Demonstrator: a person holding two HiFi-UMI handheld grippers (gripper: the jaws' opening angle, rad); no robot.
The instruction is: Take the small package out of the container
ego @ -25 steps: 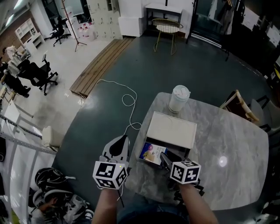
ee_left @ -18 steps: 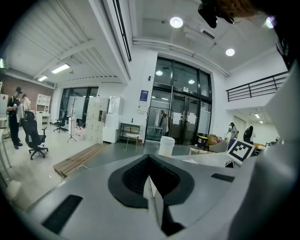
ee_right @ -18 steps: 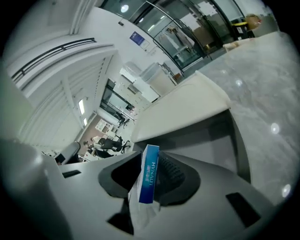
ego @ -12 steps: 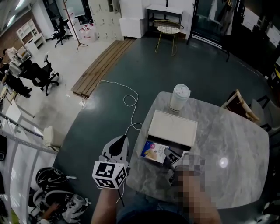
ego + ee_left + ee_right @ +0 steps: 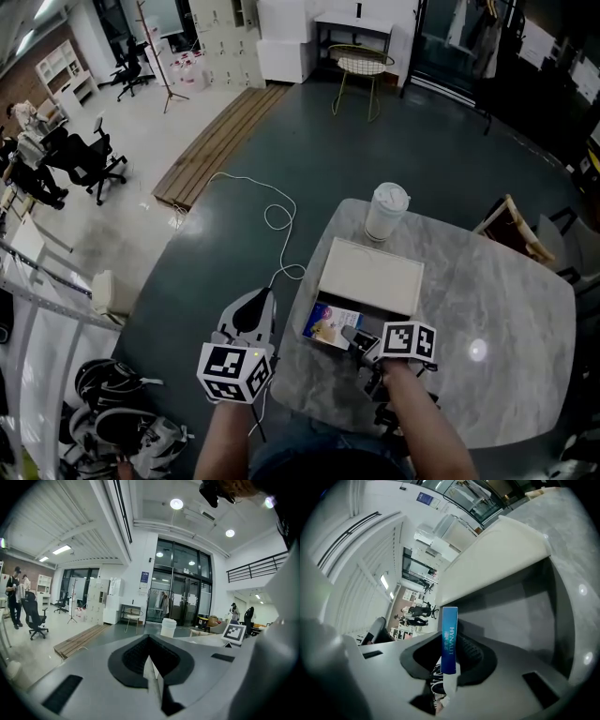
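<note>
- The small package [image 5: 449, 639] shows only edge-on in the right gripper view, its lower end buried between the closing jaws of the right gripper [image 5: 354, 337]
- The inside of the container [image 5: 520, 620] lies mostly under its white lid [image 5: 367, 275]
- The near edge of the tabletop [image 5: 497, 281] is partly behind the person's right forearm [image 5: 424, 433]

Grey marbled table with two white things on it

The table [image 5: 506, 300] has rounded corners and a light spot glinting on its bare right half. A rectangular white container [image 5: 367, 277] sits towards its left edge, and a white lidded cup [image 5: 384, 211] stands upright just beyond it, near the far edge.
</note>
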